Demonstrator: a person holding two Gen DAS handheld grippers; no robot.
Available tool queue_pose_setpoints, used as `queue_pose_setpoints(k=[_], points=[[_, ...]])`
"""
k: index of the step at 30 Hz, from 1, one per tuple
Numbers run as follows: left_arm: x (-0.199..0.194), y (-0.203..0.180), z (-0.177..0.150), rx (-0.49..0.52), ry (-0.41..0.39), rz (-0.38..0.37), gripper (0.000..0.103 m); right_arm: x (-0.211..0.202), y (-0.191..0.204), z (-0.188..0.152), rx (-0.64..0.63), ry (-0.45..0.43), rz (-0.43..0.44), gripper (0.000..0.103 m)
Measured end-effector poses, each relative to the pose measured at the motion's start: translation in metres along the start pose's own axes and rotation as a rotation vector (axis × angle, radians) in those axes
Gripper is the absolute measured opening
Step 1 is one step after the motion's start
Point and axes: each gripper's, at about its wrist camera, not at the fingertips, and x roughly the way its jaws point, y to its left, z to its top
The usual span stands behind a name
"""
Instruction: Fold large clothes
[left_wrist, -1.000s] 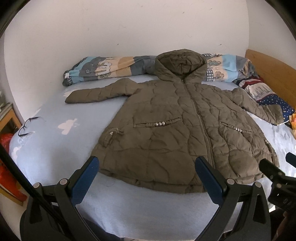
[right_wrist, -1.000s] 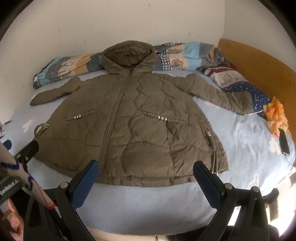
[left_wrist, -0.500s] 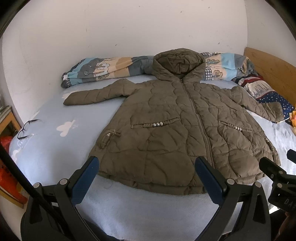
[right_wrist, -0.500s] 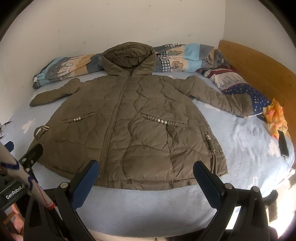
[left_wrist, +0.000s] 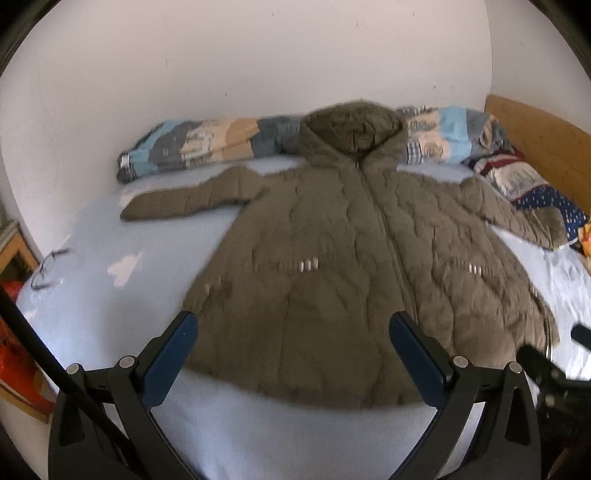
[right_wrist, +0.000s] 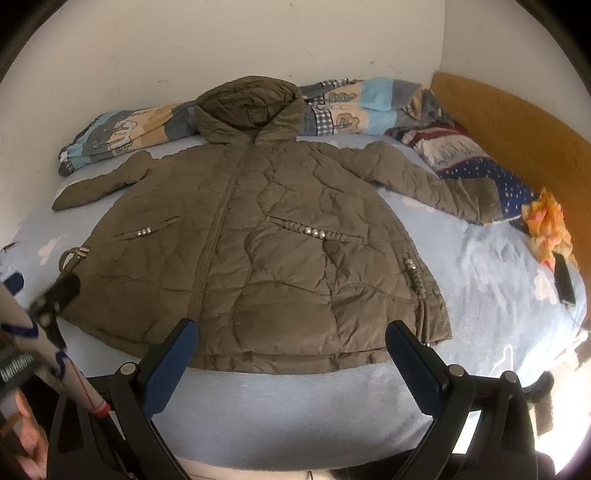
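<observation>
Quilted olive hooded jacket flat on the blue-sheeted bed, sleeves spread; rolled patterned blanket behind hood, glasses at left edge. Left gripper and right gripper spread wide, empty.

I am standing in a home bedroom; a bed in a pale blue sheet is lying against a white wall; a wooden headboard and patterned quilt are bordering it.

jacket flat on bed, hood against rolled quilt behind.
</observation>
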Motion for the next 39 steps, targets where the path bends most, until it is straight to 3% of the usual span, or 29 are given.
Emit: queue_pose_setpoints(k=[5, 9, 13, 20, 28, 35, 39], points=[[0.041, -0.017, 0.037, 0.075, -0.001, 0.009, 0.103, 0.006, -0.033, 0.020, 0.065, -0.010, -0.016, 0.103], [0.103, -0.032, 0.063, 0.108, 0.088, -0.010, 0.103, 0.018, -0.079, 0.049, 0.156, -0.018, -0.013, 0.103], [0.153, -0.031, 0.076, 0.091, 0.153, 0.034, 0.103, 0.047, -0.142, 0.085, 0.264, -0.025, -0.045, 0.103], [0.194, -0.027, 0.093, 0.080, 0.181, 0.067, 0.103, 0.124, -0.273, 0.122, 0.528, 0.019, -0.086, 0.103], [0.204, -0.037, 0.093, 0.111, 0.213, 0.043, 0.103, 0.164, -0.395, 0.127, 0.767, -0.029, -0.111, 0.088], [0.199, -0.049, 0.085, 0.136, 0.226, 0.009, 0.103, 0.185, -0.463, 0.118, 0.883, -0.059, -0.110, 0.083], [0.197, -0.055, 0.082, 0.173, 0.212, 0.024, 0.103, 0.199, -0.484, 0.118, 0.911, -0.074, -0.074, 0.071]])
